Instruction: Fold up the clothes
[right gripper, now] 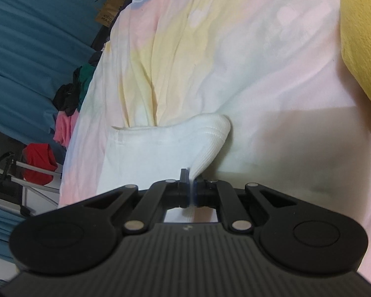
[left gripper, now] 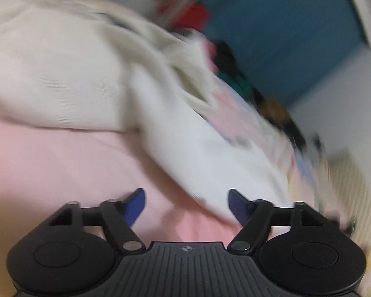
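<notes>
2 hand-held grippers: right [right gripper: 191, 185] clenched on white garment [right gripper: 165, 146] cuff; left [left gripper: 186, 205] released, garment just ahead.

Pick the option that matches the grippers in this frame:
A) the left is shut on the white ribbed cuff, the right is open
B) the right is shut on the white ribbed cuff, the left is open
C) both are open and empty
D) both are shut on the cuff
B: in the right wrist view the right gripper pinches the white ribbed cuff, while the left gripper has its blue fingers spread apart with nothing between.
</notes>
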